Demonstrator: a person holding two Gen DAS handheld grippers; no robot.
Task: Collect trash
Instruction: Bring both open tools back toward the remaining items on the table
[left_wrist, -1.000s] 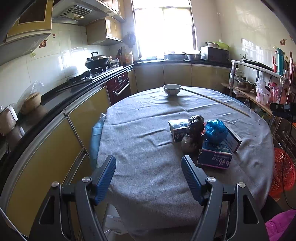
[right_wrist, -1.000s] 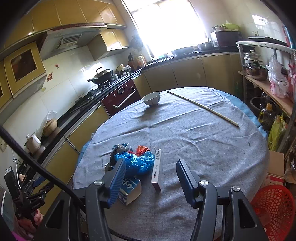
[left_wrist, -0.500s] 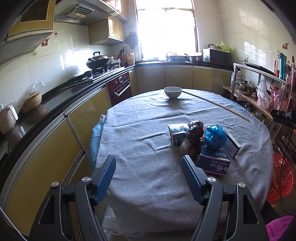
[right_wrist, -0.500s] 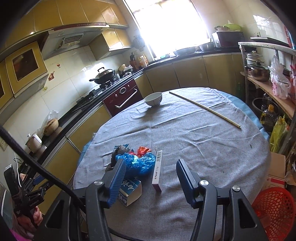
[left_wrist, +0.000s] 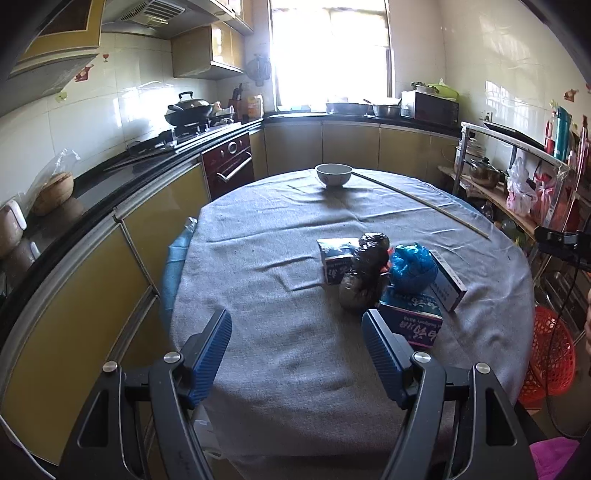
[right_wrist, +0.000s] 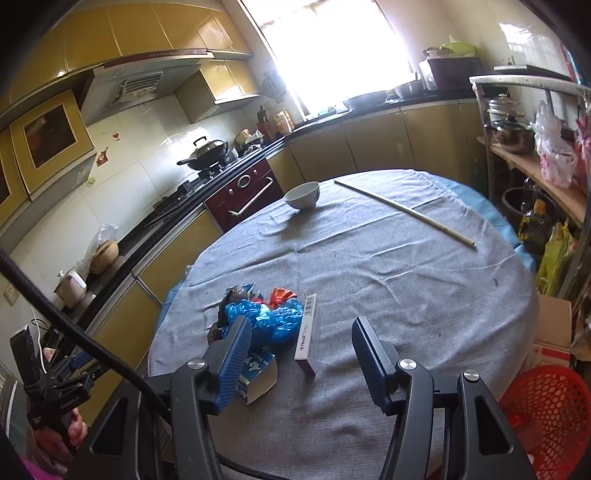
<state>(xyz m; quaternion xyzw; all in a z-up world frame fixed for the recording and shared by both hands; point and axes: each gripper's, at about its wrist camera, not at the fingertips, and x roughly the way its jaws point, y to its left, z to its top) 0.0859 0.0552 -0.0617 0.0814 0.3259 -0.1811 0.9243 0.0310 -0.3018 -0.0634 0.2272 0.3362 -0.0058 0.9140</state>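
A heap of trash lies on the round table (left_wrist: 280, 295) with its grey cloth: a crumpled dark bag (left_wrist: 364, 273), a crumpled blue bag (left_wrist: 412, 267) (right_wrist: 269, 317), a blue tissue box (left_wrist: 410, 321) (right_wrist: 258, 373), a small white-and-blue carton (left_wrist: 334, 258), a long white box (left_wrist: 447, 282) (right_wrist: 308, 332) and a red wrapper (right_wrist: 280, 295). My left gripper (left_wrist: 295, 347) hovers open over the near table edge, left of the heap, nothing between its fingers. My right gripper (right_wrist: 301, 354) is open too, with the long white box just beyond its gap.
A white bowl (left_wrist: 333, 175) (right_wrist: 303, 195) and a long thin stick (left_wrist: 421, 203) (right_wrist: 404, 212) lie at the far side. A red mesh basket (left_wrist: 550, 354) (right_wrist: 546, 410) stands on the floor to the right. Counters, stove and a cluttered shelf rack (left_wrist: 517, 177) ring the table.
Both views have shifted very slightly; the trash heap and both grippers' jaws stand as before.
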